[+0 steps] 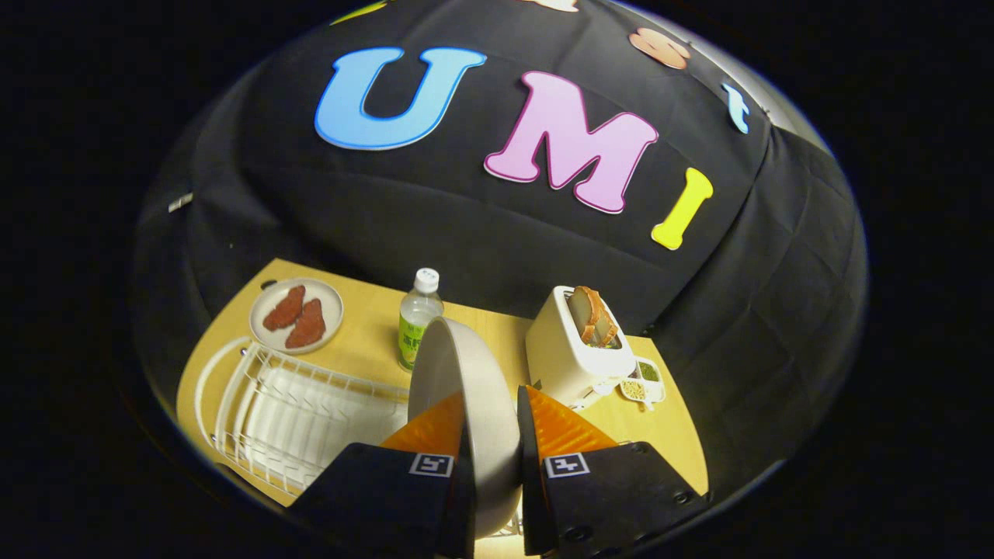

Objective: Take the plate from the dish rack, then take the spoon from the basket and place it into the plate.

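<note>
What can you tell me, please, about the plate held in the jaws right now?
The plate is pale, off-white, round and smooth, like glazed ceramic, with a shallow raised rim. It stands on edge, seen nearly edge-on, its hollow face turned towards the white wire dish rack beside it. The gripper has its jaws closed on the plate, one finger pressing on each face. The plate looks lifted clear of the rack, above the wooden table. Beyond it stands a bottle; nothing lies on the plate.
</note>
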